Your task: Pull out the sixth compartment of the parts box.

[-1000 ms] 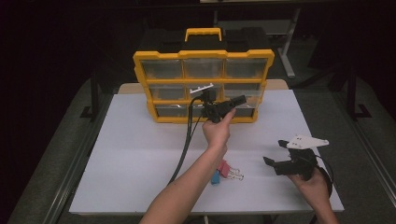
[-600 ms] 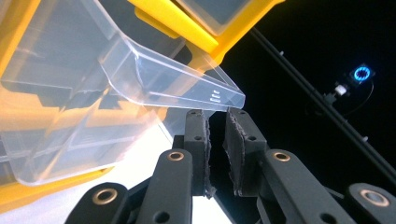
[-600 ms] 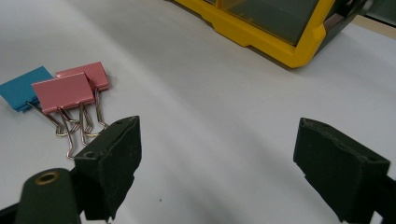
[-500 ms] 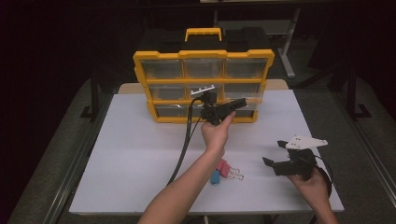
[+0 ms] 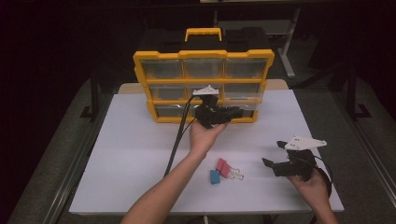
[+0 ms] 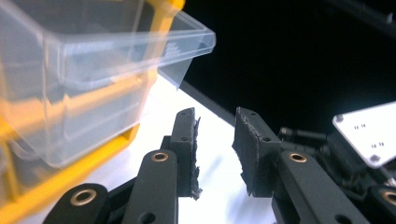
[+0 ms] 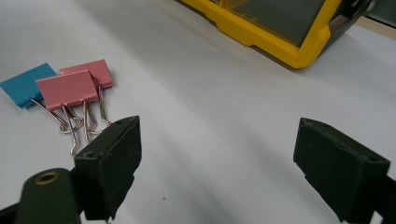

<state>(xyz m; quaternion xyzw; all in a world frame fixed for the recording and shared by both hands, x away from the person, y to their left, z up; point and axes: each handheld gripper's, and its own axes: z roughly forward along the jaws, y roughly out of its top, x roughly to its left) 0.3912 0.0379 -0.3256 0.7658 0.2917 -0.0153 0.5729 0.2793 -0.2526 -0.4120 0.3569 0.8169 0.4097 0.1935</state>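
The left hand-held gripper [image 5: 239, 112] is held at the front of the yellow organiser [image 5: 204, 84], level with its bottom row, and its jaws have just been opening: a narrow gap is seen between the pads, with nothing between them. Compared with a second ago, the left hand has barely shifted, and in the left gripper view a clear plastic drawer [image 6: 88, 65] is seen drawn partly out of the yellow frame, just beside the jaws but not touched by them. The right hand-held gripper [image 5: 273, 155] is kept where it was, low over the right side of the white bench [image 5: 130, 154], its jaws spread wide and empty. Two pink binder clips [image 7: 74, 86] and a blue binder clip [image 7: 24, 84] are left lying together on the bench, unchanged, just ahead of the right jaws.
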